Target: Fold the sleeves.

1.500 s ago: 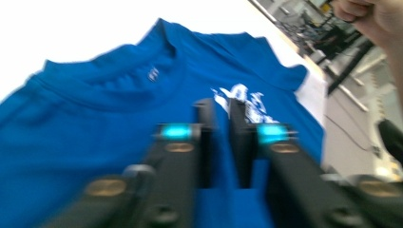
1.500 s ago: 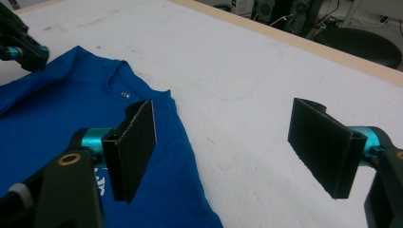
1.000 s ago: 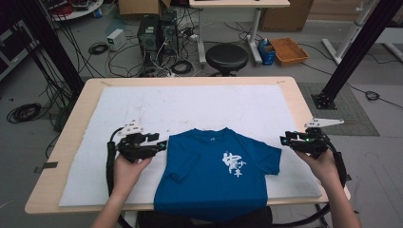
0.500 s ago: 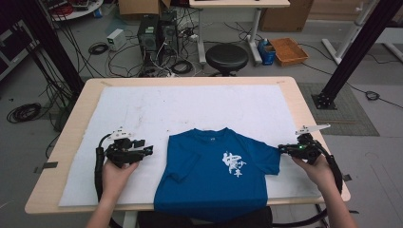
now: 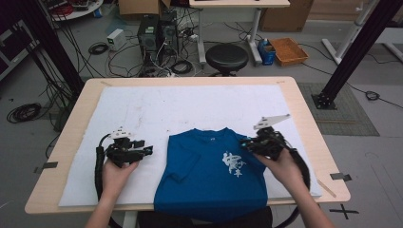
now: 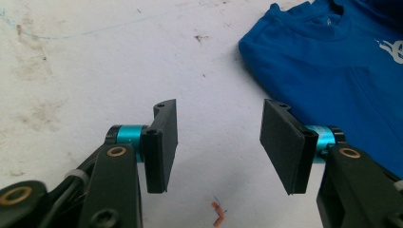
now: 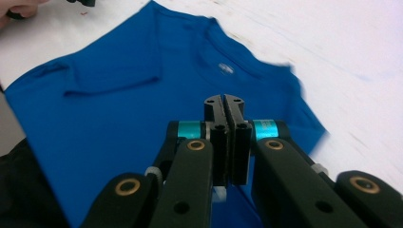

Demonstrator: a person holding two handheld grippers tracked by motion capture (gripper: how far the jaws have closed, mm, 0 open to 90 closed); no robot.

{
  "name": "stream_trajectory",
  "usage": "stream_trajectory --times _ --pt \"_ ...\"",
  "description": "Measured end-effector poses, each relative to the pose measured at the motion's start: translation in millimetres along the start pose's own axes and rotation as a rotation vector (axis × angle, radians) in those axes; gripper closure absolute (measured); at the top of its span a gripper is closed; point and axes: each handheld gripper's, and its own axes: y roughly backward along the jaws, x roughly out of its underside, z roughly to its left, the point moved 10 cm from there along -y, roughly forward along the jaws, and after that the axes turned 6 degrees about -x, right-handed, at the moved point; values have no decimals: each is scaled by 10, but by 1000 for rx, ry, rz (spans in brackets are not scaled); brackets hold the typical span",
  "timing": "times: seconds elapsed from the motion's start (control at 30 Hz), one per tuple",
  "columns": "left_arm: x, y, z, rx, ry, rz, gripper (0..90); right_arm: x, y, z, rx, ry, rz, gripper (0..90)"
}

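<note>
While the blue cotton T-shirt lies flat on the white padded cover of the wooden surface, its hem hangs over the near edge and is cut off at the bottom of the high view. Its right sleeve is hidden beneath the right gripper, which sits over the shirt's right shoulder with the person's right hand behind it. In the right gripper view the shirt fills the ground under the gripper; its two black fingers are pressed together, having just been closing, and whether a fold of cloth is caught between them cannot be told, since the pads hide their own meeting line. The far edge of the shirt there is smeared by motion blur.

The left gripper rests on the bare cover just beside the shirt's left sleeve, apart from it, held by the left hand. In the left gripper view its fingers stand spread with only stained white cover between them, and a small orange scrap lies near.

A white printed emblem on the chest looks like brush characters but is too small to read; the small mark inside the collar is likewise illegible.
</note>
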Motion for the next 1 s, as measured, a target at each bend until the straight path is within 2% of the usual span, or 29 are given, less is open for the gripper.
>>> stream_trajectory --times 0.07,0.1,0.17,0.23,0.37,0.47,0.5,0.53,0.57,0.63,0.77,0.83,0.87,0.93,1.0 --pt "9 -15 -6 0 -3 8 468 -52 -166 66 -2 13 7 882" --pt "14 -24 -10 2 -4 12 465 -67 -235 101 -15 22 13 807" --pt "31 -33 -16 4 -8 25 463 -84 -295 130 -18 34 11 771" --pt "42 -46 -14 3 -12 32 461 -75 -254 119 -6 36 -6 699" --pt "59 -73 -11 5 -8 43 449 70 -8 -38 12 -27 -64 671" --pt "57 -77 -14 5 -8 43 445 303 127 -112 19 -66 -70 662" --pt "57 -77 -14 5 -8 43 443 303 127 -112 19 -66 -70 662" --pt "55 -77 -17 4 -9 42 443 461 136 -121 15 -77 -49 662" --pt "52 -78 -18 0 -6 41 443 526 121 -116 13 -79 -38 665" --pt "50 -77 -24 2 -3 41 443 612 70 -98 19 -62 -17 678" --pt "54 -85 -36 1 -3 44 437 670 -107 -42 54 19 24 678" --pt "53 -85 -37 2 -3 43 435 710 -224 -8 61 59 64 674" --pt "54 -85 -36 3 -3 42 435 743 -282 15 59 75 93 672" --pt "57 -82 -34 5 -2 44 434 796 -367 98 25 112 134 670" --pt "56 -82 -33 5 -4 44 434 802 -382 163 7 153 141 655"
